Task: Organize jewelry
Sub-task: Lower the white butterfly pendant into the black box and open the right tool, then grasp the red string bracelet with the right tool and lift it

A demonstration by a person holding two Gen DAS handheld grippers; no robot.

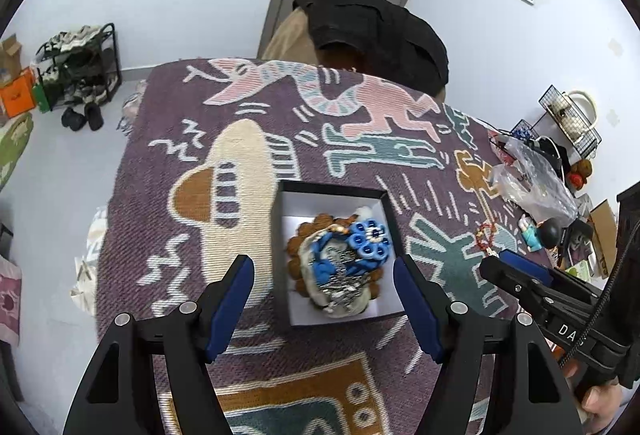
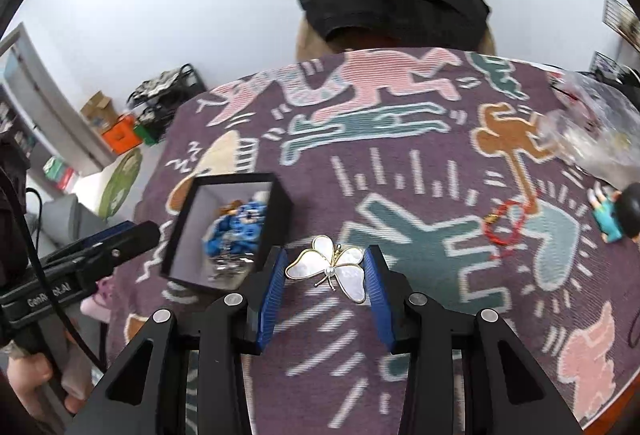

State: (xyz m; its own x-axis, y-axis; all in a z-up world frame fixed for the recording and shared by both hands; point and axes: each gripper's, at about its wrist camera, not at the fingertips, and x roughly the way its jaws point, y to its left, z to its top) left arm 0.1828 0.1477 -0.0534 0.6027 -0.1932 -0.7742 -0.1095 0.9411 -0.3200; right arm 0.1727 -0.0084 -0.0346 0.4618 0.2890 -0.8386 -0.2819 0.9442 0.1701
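Observation:
A black box with white lining (image 1: 291, 219) sits on the patterned cloth and holds a pile of jewelry (image 1: 340, 259): blue beaded flower pieces, brown beads, silver chain. My left gripper (image 1: 323, 275) is open, its blue pads on either side of the box's near part. The box also shows in the right wrist view (image 2: 276, 203). My right gripper (image 2: 325, 267) is shut on a white mother-of-pearl butterfly brooch (image 2: 334, 267) with gold edging, held above the cloth to the right of the box. A red bead bracelet (image 2: 506, 223) lies on the cloth to the right.
The table carries a purple cloth with cartoon figures (image 1: 280, 123). A clear plastic bag (image 1: 532, 179), small figurines (image 2: 612, 211) and clutter lie at the right edge. A chair with a black garment (image 1: 376, 31) stands behind the table.

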